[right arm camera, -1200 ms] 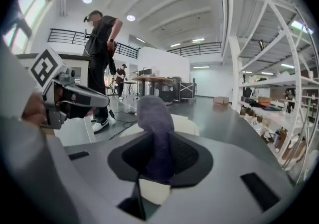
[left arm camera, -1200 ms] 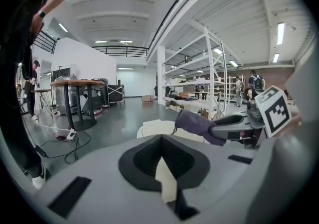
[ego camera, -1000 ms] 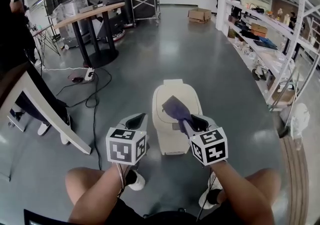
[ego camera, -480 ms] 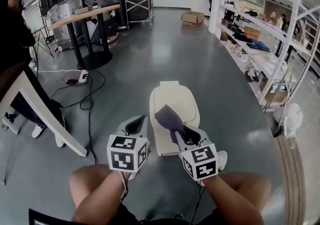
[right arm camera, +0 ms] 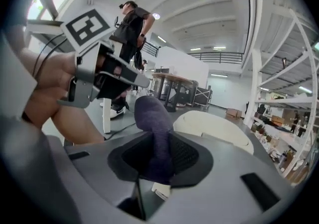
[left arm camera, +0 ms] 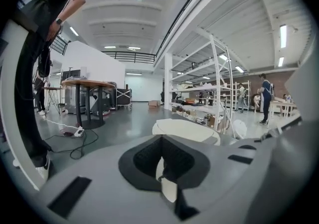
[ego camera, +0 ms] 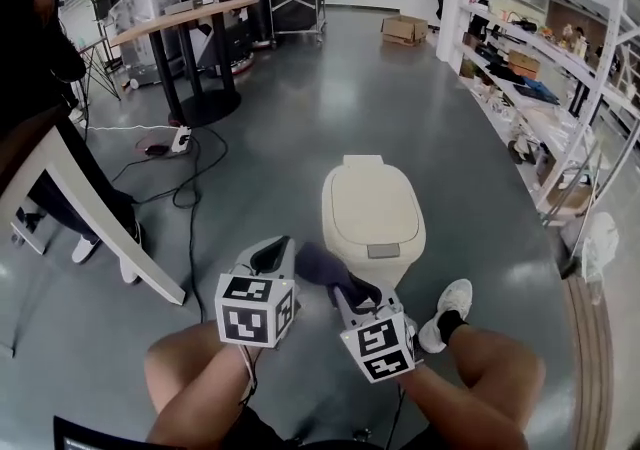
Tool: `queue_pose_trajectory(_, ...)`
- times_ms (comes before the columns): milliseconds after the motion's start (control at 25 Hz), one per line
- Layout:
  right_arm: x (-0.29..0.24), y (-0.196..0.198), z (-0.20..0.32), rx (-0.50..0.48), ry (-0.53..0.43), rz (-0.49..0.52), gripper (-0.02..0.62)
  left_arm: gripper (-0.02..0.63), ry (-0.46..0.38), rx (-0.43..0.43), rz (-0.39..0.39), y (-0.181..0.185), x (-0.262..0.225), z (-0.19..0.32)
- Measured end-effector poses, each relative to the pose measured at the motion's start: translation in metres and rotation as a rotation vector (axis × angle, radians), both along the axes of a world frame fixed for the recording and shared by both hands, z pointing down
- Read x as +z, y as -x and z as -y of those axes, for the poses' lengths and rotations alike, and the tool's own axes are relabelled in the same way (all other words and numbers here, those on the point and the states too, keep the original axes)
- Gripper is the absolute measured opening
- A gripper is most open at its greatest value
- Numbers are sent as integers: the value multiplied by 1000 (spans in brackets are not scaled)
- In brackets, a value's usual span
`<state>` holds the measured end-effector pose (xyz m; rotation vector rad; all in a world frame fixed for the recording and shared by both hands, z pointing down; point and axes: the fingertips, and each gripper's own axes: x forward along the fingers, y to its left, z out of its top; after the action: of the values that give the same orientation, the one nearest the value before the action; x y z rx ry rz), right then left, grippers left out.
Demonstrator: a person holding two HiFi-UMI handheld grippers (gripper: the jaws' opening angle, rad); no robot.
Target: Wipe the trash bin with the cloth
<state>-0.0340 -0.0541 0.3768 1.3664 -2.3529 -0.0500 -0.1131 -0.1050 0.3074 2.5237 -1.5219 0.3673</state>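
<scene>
The cream trash bin (ego camera: 373, 213) stands on the grey floor with its lid down, just ahead of my knees. My right gripper (ego camera: 345, 288) is shut on a dark purple cloth (ego camera: 318, 263), which sticks up from the jaws to the near left of the bin, apart from its lid. The right gripper view shows the cloth (right arm camera: 152, 118) pinched between the pads, the bin (right arm camera: 214, 126) behind it and the left gripper (right arm camera: 107, 76) at upper left. My left gripper (ego camera: 270, 258) hovers beside the cloth, jaws shut and holding nothing; its own view (left arm camera: 162, 161) looks over the bin (left arm camera: 187, 131).
A white slanted beam (ego camera: 110, 228) and a standing person (ego camera: 30, 58) are at left. Cables and a power strip (ego camera: 180, 143) lie on the floor near a round pedestal table (ego camera: 190, 48). Shelving (ego camera: 560, 68) lines the right side. A cardboard box (ego camera: 405, 30) sits far back.
The right gripper has pulled the cloth off the bin lid, back and to the left. The whole lid now shows. The left gripper has stayed about where it was.
</scene>
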Motion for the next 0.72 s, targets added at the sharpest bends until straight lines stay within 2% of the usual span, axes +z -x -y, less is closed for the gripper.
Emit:
queue_pose_trajectory(160, 32, 0, 8, 26, 45, -72, 100, -3, 34, -39, -78, 12, 10, 17)
queue_pose_trajectory(280, 46, -1, 13, 30, 41, -119, 100, -3, 80, -47, -122, 12, 18, 25)
queue_pose_trajectory(720, 48, -30, 23, 58, -37, -214, 100, -3, 90, -11, -8, 3, 43, 21)
